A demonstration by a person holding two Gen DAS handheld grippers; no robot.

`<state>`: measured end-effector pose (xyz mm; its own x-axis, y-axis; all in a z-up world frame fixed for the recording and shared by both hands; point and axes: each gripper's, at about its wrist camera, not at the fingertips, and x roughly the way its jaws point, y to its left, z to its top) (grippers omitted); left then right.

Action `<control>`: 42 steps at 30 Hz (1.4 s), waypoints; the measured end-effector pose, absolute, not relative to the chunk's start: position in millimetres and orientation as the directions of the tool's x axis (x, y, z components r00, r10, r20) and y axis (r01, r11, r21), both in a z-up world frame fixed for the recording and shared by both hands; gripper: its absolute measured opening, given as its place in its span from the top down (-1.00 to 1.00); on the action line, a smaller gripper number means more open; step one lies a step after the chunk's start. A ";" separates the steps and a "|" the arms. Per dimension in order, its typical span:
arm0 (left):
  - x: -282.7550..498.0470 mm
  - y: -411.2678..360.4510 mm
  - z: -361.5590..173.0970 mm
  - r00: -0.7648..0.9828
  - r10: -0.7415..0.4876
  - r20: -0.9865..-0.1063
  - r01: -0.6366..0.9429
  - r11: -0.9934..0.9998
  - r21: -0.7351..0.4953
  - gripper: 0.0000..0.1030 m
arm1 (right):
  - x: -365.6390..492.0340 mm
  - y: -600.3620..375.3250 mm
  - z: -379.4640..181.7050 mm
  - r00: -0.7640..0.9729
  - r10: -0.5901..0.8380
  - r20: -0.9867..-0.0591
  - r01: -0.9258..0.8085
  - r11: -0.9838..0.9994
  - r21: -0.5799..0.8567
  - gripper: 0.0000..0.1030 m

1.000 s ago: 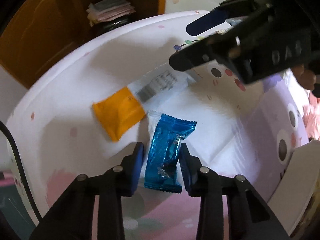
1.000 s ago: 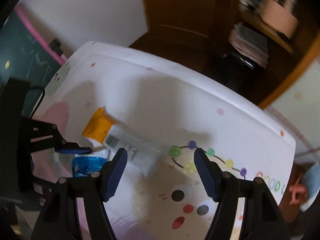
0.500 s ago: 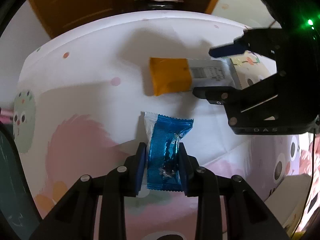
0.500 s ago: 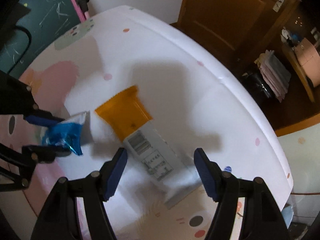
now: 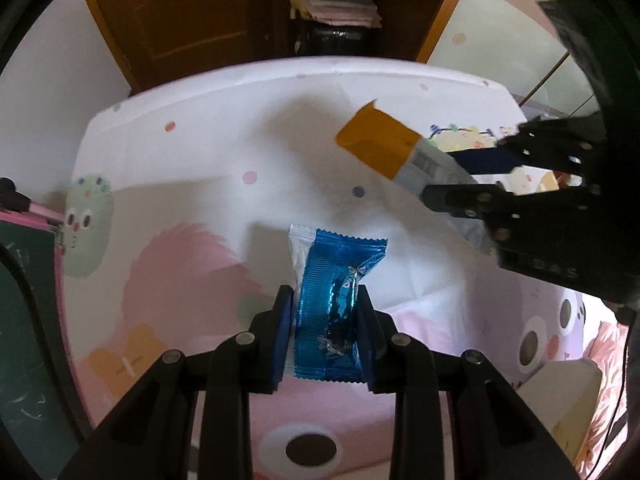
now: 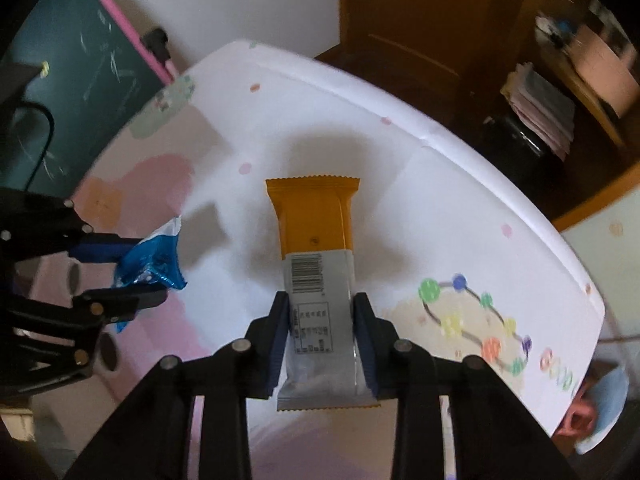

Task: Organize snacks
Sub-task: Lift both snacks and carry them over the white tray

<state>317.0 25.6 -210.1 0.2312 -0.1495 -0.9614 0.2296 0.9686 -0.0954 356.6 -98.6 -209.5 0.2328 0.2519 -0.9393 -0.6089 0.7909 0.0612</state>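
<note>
grey end of the orange bar [image 5: 430, 168] hidden behind the right hand-held gripper [image 5: 460, 178]

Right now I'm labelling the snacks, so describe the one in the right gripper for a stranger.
On the white cartoon-print tabletop, the right gripper is shut on a long snack packet. Its far half is orange, its near half silver with a barcode, unlike the shorter shiny blue wrapper.

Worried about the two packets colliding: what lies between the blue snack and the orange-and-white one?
Only bare tablecloth lies between the blue snack and the orange-and-white snack, clearest in the right wrist view.
</note>
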 end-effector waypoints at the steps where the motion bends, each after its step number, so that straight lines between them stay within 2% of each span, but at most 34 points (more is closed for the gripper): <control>1: 311.5 24.2 -201.0 0.239 -0.145 -0.960 0.233 0.969 -0.089 0.47 | 349.9 -104.0 -200.6 0.243 0.265 -0.933 -0.598 0.798 0.071 0.38; 13: 238.2 25.7 -111.7 0.304 -0.148 -0.941 0.256 0.964 -0.069 0.47 | 237.1 -140.8 -92.5 0.367 0.346 -0.864 -0.489 0.861 0.138 0.38; 22: 153.1 25.6 -69.1 0.335 -0.198 -0.921 0.298 0.950 -0.096 0.47 | 142.2 -144.2 -46.2 0.444 0.366 -0.818 -0.418 0.892 0.172 0.38; 35: 66.3 1.7 -54.2 0.337 -0.238 -0.911 0.342 0.932 -0.117 0.47 | 38.8 -158.9 -37.6 0.494 0.344 -0.799 -0.283 0.932 0.226 0.38; 42: 40.9 -17.4 -70.9 0.319 -0.246 -0.915 0.348 0.929 -0.129 0.47 | 7.8 -171.6 -60.8 0.477 0.269 -0.837 -0.157 0.963 0.221 0.37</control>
<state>40.9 -17.4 -70.9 0.3193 -0.2463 -0.9151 0.3476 0.9288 -0.1287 7.8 -171.6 -60.8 0.4768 0.2694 -0.8367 -0.1568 0.9627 0.2206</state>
